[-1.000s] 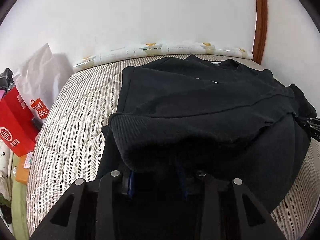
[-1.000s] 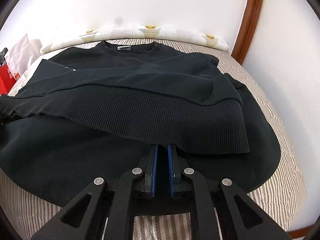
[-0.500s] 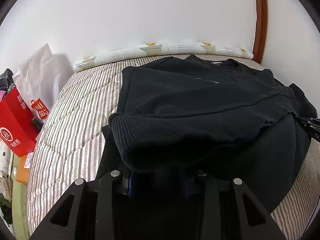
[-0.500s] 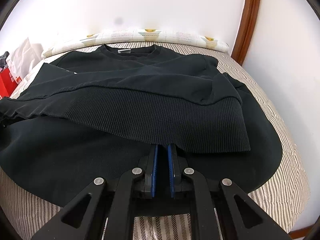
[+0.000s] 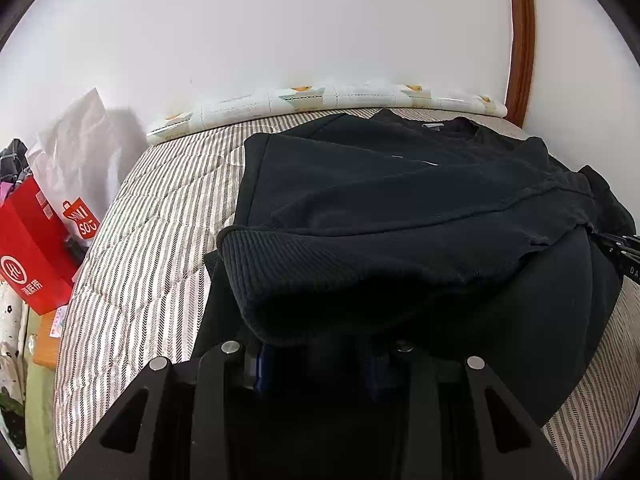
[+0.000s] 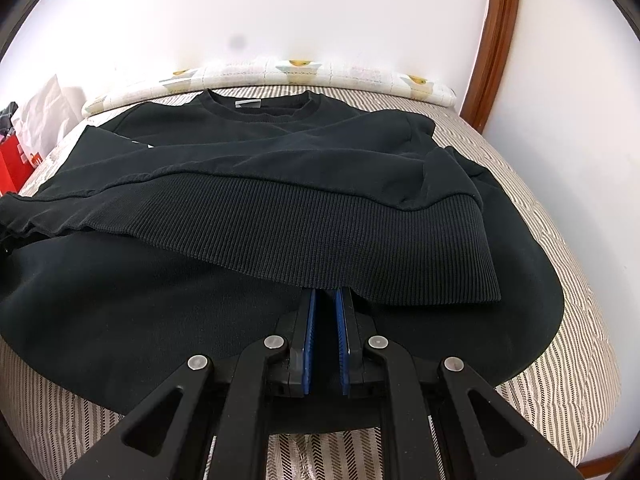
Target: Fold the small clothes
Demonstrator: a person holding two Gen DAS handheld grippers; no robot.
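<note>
sweatshirt (image 6: 280, 168): matt black knit, ribbed hem | bedcover (image 5: 152, 216): striped quilted cloth

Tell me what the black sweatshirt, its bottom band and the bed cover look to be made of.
Sweatshirt: soft matte knit, probably cotton; it drapes and creases. Bottom band: ribbed stretchy knit, with fine parallel ridges. Bed cover: quilted woven cloth, striped brown and cream, with puffy stitched panels.

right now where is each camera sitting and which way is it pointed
Left wrist: on the left gripper, facing the wall across the sweatshirt on the striped bed; own jaws apart under the raised hem.
Right wrist: on the right gripper, facing the collar; jaws near shut on the hem.
Both share sweatshirt, bed, wall, red bag.
</note>
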